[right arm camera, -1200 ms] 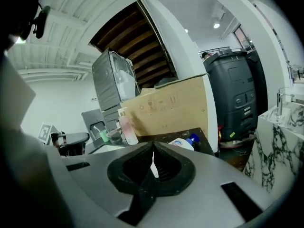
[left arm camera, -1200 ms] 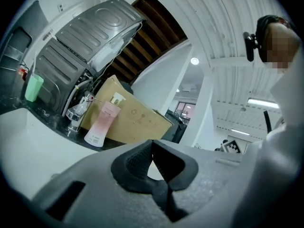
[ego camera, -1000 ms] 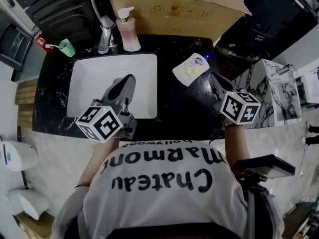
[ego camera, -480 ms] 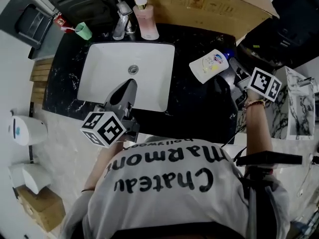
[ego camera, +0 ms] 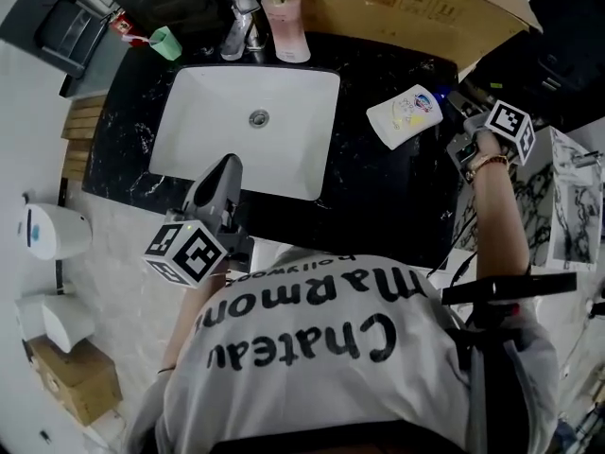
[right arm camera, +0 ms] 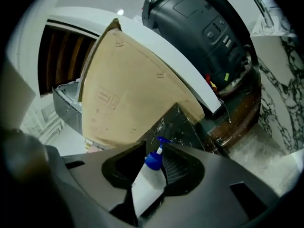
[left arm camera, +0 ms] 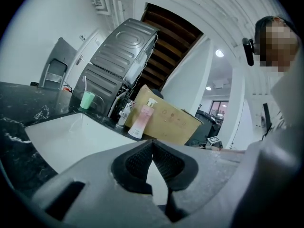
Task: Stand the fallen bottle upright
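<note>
Right tongs (right arm camera: 154,152) just opening, bottle (right arm camera: 148,186) between – head view hides gap | left tongs (left arm camera: 152,144) clenched

White T-shirt (ego camera: 284,386) with black lettering, and a metal wrist bracelet (ego camera: 486,164).

White bottle (ego camera: 405,116), blue cap — lying on its side, black countertop (ego camera: 378,192)

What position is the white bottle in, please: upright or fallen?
Fallen: the bottle lies on its side on the counter, right of the sink, blue cap pointing away from it.
</note>
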A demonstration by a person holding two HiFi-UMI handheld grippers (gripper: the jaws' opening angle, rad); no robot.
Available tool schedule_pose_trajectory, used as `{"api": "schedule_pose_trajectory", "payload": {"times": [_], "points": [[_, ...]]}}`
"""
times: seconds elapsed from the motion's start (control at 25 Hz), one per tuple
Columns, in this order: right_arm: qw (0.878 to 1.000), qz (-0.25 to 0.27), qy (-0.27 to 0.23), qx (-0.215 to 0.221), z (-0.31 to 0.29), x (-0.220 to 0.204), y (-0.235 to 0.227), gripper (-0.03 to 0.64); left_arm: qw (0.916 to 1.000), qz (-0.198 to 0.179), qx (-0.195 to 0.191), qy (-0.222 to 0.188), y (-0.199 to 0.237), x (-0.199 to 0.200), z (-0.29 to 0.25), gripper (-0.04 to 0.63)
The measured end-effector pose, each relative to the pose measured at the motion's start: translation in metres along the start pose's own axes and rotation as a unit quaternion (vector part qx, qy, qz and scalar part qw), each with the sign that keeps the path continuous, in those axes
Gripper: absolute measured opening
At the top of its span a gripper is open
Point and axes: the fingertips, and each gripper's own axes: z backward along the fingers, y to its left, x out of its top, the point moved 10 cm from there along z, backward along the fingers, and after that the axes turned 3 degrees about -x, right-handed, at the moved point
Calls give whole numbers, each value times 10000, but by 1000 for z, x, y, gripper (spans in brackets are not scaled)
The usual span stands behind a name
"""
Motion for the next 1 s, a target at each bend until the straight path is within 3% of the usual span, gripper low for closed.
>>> {"api": "schedule_pose_trajectory", "payload": {"times": [0.08, 0.4, 0.52, 0.68, 0.84, 1.0], "points": [[9997, -234, 54, -59, -5, -2, 0, 125, 10000, -2, 30, -1, 0, -2, 4, 15], [9971, -468, -75, -602, -26, -3, 8, 160, 9997, 96, 146, -144, 8, -1, 14, 15], [9958, -285, -29, -872, -30, -4, 12, 174, 9995, 194, 173, -191, 11, -1, 18, 15], [9919, 162, 451, -1178, -42, -1, 13, 222, 9992, 219, 230, -243, 15, 1, 23, 14], [9825, 447, 952, -1536, -51, 6, 19, 221, 9990, 254, 229, -274, 20, 0, 25, 15], [9749, 565, 1131, -1833, -57, 9, 25, 221, 9987, 322, 225, -319, 24, -3, 28, 15]]}}
